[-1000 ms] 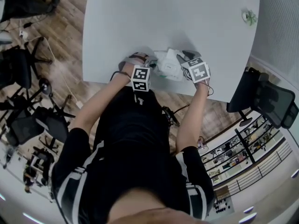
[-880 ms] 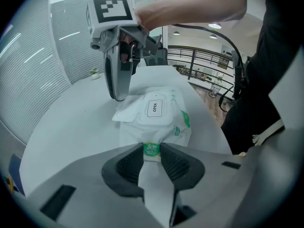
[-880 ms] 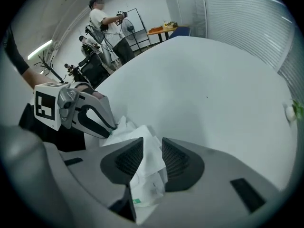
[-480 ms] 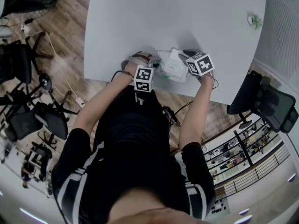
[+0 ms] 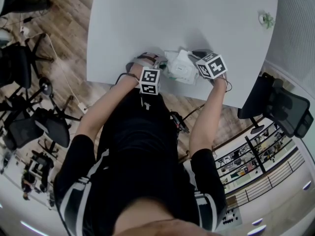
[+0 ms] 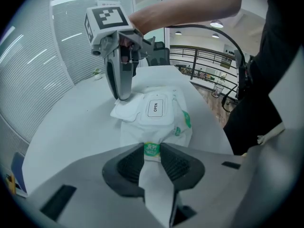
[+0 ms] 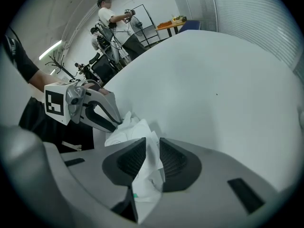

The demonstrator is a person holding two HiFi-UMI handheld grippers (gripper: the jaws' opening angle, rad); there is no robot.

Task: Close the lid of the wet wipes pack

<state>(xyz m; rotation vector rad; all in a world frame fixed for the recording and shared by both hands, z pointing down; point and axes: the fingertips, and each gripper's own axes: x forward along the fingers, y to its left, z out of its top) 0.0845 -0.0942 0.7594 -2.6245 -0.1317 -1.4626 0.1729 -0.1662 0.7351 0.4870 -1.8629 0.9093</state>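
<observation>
The wipes pack (image 5: pixel 181 69) lies on the table (image 5: pixel 172 18) near the person's edge, and its lid (image 6: pixel 155 109) looks already flat. The right tongs (image 7: pixel 152 148), wide a moment ago, are now closing around its crinkled right end, probably to steady it. The left tongs (image 6: pixel 152 151) pinch the opposite end, so the pack lies between both.

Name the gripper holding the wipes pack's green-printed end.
The left gripper: its jaws pinch the wet wipes pack at the green-printed seam. The right gripper is closing its jaws around the plain white end.
</observation>
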